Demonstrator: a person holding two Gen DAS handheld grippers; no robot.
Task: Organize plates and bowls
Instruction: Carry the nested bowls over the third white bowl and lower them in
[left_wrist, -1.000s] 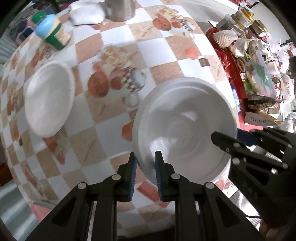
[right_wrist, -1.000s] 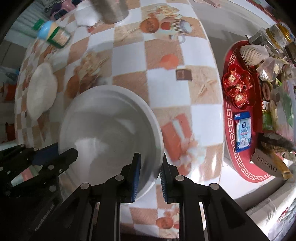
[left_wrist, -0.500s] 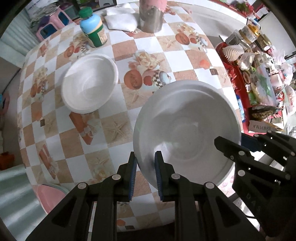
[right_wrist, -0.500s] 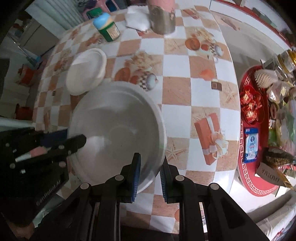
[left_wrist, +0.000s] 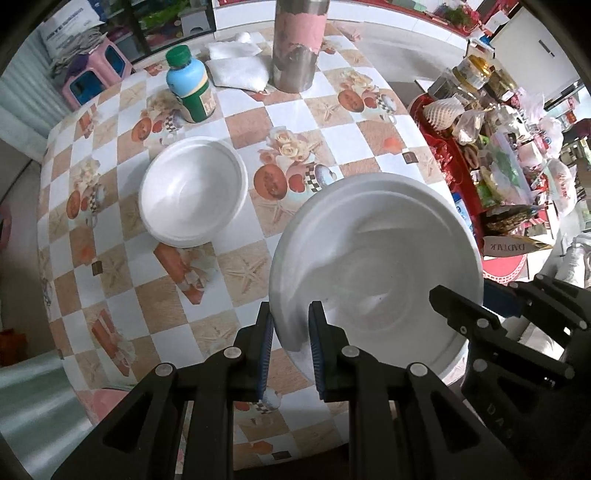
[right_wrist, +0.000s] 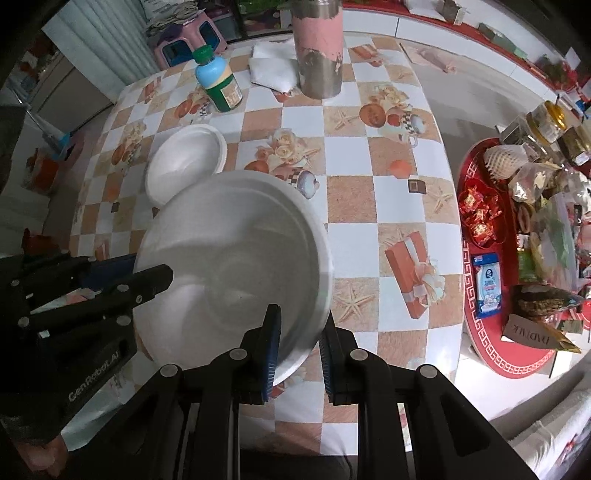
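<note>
A large white foam bowl (left_wrist: 376, 258) hangs above the table, held by both grippers at opposite rims. My left gripper (left_wrist: 291, 317) is shut on its left rim, and my right gripper (right_wrist: 301, 321) is shut on its right rim; the same bowl (right_wrist: 232, 266) fills the middle of the right wrist view. Each gripper shows in the other's view: the right gripper (left_wrist: 454, 299) and the left gripper (right_wrist: 147, 273). A smaller white bowl (left_wrist: 194, 190) sits on the checkered tablecloth (left_wrist: 332, 122) to the far left, also in the right wrist view as the small bowl (right_wrist: 186, 168).
A blue bottle with green cap (left_wrist: 190, 88), a folded white cloth (left_wrist: 236, 70) and a tall metal-and-pink cylinder (left_wrist: 297, 40) stand at the table's far side. A red tray (right_wrist: 517, 266) crowded with snacks and jars lies to the right, off the table.
Both grippers have risen with the large bowl between them, so the table looks farther away. The small bowl, bottle and cylinder have come fully into view.
</note>
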